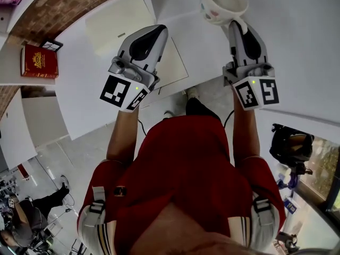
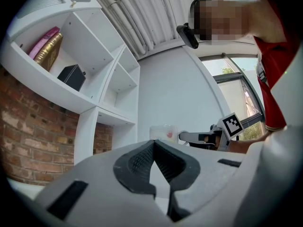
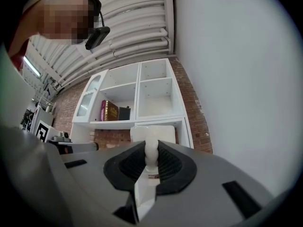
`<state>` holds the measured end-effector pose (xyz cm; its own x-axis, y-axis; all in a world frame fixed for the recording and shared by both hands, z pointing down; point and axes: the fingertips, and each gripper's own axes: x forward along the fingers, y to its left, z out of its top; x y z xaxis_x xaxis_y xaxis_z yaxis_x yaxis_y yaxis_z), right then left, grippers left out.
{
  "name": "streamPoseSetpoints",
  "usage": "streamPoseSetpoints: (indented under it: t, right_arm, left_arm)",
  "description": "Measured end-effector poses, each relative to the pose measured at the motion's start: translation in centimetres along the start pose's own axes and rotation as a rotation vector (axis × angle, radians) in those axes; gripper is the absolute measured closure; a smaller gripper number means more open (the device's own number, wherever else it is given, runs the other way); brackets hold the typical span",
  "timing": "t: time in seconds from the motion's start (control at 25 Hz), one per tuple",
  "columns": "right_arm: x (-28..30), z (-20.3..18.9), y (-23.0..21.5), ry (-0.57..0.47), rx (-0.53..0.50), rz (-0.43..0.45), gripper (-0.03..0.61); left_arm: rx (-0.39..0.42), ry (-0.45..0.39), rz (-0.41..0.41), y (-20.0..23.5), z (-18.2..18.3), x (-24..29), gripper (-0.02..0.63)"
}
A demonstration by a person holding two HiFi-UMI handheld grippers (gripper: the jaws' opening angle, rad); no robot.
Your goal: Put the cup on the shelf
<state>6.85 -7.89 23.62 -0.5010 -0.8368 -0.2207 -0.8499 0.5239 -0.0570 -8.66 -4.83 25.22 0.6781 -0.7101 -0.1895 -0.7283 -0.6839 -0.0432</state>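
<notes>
At the tip of the right tongs, a white ceramic cup with small coloured marks is clamped by its handle. It is held upright in the air, facing a white shelf of open compartments against a red brick wall. Beside it, the left tongs are pressed together with nothing between them.

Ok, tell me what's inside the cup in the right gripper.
The cup looks empty in the head view: bare white inside. Its near inner wall is hidden behind the rim.
</notes>
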Motion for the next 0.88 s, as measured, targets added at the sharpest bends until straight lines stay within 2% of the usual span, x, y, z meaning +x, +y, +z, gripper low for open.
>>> streamPoseSetpoints:
  t: [0.88]
  right_arm:
    - [11.9, -3.8, -9.5, 0.033, 0.031, 0.179, 0.538]
  left_arm:
    - [0.029, 0.064, 0.181, 6.1, -3.7, 11.3, 0.607]
